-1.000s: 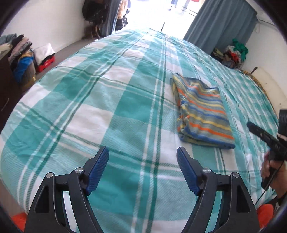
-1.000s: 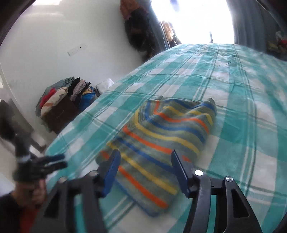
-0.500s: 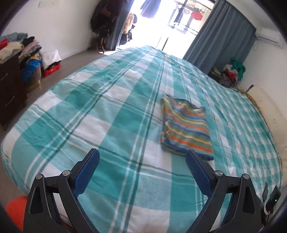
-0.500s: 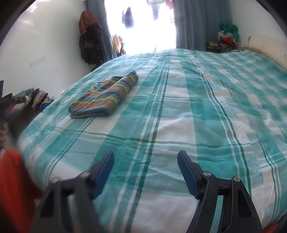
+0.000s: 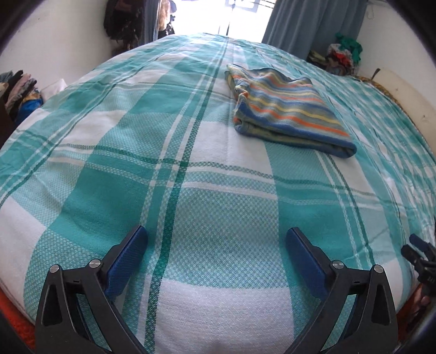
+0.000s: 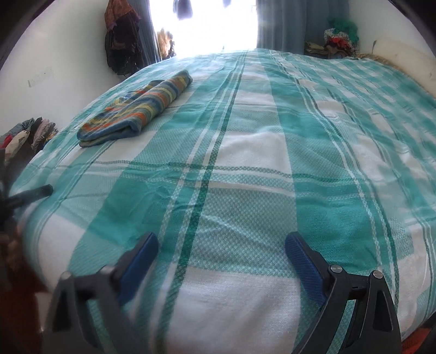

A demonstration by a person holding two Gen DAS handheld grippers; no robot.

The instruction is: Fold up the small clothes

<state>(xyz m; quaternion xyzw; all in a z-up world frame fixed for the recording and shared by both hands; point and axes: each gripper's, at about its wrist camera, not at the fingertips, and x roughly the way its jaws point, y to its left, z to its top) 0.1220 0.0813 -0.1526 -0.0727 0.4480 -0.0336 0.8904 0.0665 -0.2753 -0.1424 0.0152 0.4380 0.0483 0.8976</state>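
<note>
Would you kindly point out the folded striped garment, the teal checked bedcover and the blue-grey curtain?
Folded striped garment (image 5: 283, 111): left wrist view, middle of its top face.
Teal checked bedcover (image 5: 169, 152): left wrist view, bare patch left of the garment.
Blue-grey curtain (image 5: 313, 24): left wrist view, middle of the hanging cloth.

The teal-and-white checked woven bedspread (image 5: 218, 168) looks matt with a coarse waffle texture. The folded striped fleece garment (image 5: 286, 109) looks soft and fuzzy. Blue ribbed pads (image 5: 305, 261) sit on matt black plastic fingers.
</note>
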